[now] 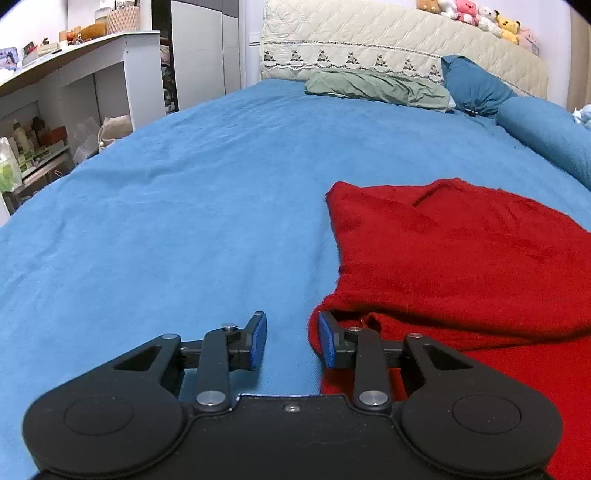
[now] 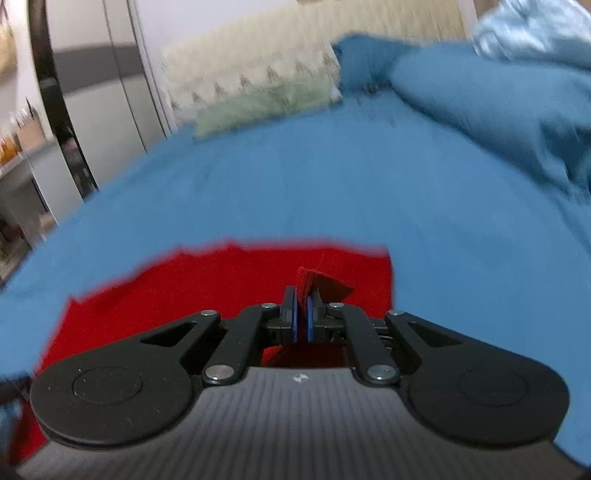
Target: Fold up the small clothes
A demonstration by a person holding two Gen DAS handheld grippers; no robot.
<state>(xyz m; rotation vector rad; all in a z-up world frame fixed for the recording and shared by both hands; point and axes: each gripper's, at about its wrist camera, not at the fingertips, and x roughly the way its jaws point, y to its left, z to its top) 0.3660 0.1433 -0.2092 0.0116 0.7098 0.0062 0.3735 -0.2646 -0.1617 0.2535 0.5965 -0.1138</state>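
Red knit garment [image 1: 461,266] is lying on a wide bed covered in a blue sheet [image 1: 184,206], sitting on the near right part of the bed as the left wrist view shows it, with its long axis running roughly from the near edge toward the headboard [image 1: 369,40]. A green pillow [image 1: 376,88] and blue pillows [image 1: 476,85] are resting against that quilted cream headboard, a row of plush toys [image 1: 476,14] is sitting along its top, and white shelving [image 1: 74,85] is standing at the left of the room. The left claw [image 1: 292,339] is hovering low with its jaws standing wide apart, one blue pad [image 1: 327,343] just touching the garment's near left edge. The right claw [image 2: 301,315] is pinching a raised fold of the red knit [image 2: 306,278] between nearly closed jaws; that view is blurring.
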